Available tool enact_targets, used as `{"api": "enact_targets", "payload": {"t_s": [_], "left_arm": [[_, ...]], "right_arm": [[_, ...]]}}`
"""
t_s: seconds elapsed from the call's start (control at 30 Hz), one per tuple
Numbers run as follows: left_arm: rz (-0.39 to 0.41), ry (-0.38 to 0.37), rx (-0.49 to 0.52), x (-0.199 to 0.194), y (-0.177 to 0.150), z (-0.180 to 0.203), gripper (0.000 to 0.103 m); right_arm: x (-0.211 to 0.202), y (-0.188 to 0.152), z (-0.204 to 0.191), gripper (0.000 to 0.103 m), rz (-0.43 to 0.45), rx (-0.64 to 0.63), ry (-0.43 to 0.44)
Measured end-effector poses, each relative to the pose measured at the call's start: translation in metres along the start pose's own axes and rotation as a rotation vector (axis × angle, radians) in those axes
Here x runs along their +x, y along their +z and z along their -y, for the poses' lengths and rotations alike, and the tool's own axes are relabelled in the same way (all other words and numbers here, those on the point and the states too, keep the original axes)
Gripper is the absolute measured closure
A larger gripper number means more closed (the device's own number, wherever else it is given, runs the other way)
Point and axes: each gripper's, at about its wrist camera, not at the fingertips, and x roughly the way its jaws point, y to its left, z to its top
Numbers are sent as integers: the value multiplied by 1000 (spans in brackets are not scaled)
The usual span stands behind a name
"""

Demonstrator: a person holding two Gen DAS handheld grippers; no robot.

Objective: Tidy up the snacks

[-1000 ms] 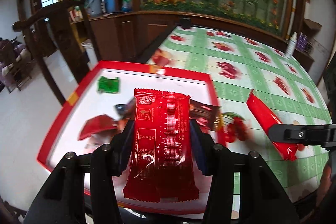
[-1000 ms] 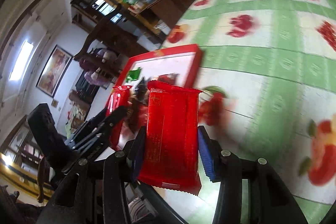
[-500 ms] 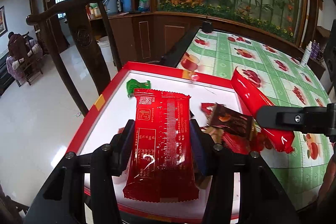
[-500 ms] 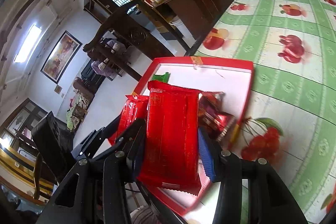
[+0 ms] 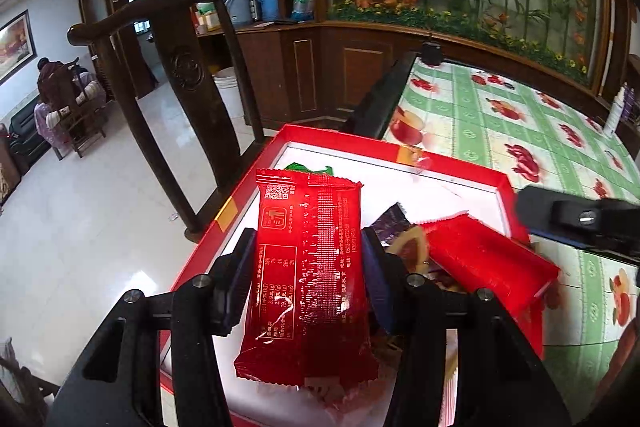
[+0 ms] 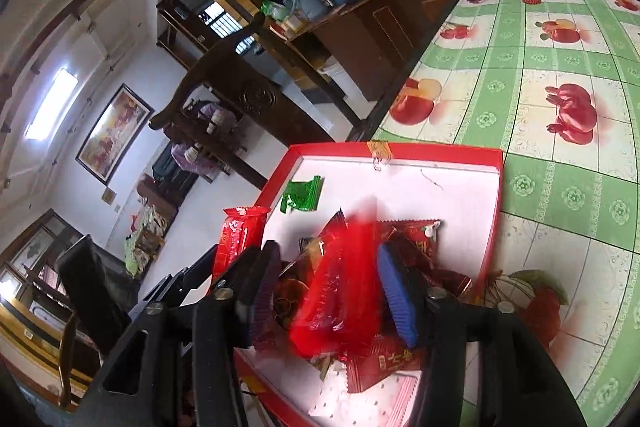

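A red-rimmed white tray (image 5: 460,175) (image 6: 400,149) lies at the table's near left corner with several snack packets in it. My left gripper (image 5: 308,267) is shut on a red snack packet (image 5: 310,279) and holds it above the tray's near left part; this packet also shows in the right wrist view (image 6: 238,241). My right gripper (image 6: 328,287) is open over the tray. A second red snack packet (image 6: 340,283) (image 5: 488,259) is blurred between its jaws, tilted and dropping onto the pile. A green candy (image 6: 300,193) lies at the tray's far left.
A green and white fruit-print tablecloth (image 5: 520,131) (image 6: 560,147) covers the table to the right of the tray. A dark wooden chair (image 5: 176,75) stands left of the table. A white bottle (image 5: 616,111) stands at the far right edge.
Both grippers moved left over the tray. My right gripper opened and its red packet slipped loose, tilting down onto the pile. My left gripper kept hold of its packet.
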Motion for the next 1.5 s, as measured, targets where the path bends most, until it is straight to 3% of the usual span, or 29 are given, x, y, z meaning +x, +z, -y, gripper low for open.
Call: {"api": "enact_targets", "payload": {"t_s": [0.17,0.23,0.47,0.9,1.13,1.5], "left_arm": [[18,34,7,-3,1,0,35],[25,48,1,-5,1,0,23],[27,61,-2,-13,0,5,23],[90,63,55,-59,-6,34,19],[102,29,63,-82,-13,47,19],[144,36,33,-106,-25,47,19]], "right_arm": [[-11,-4,-6,38,47,-62,-17],[-15,-9,-13,36,63,-122,-56],[-23,-32,-24,28,84,-279,-202],[-79,-54,-14,26,169,-273,-236],[-111,-71,-11,23,221,-292,-254],[-124,-95,-5,22,212,-288,-222]]}}
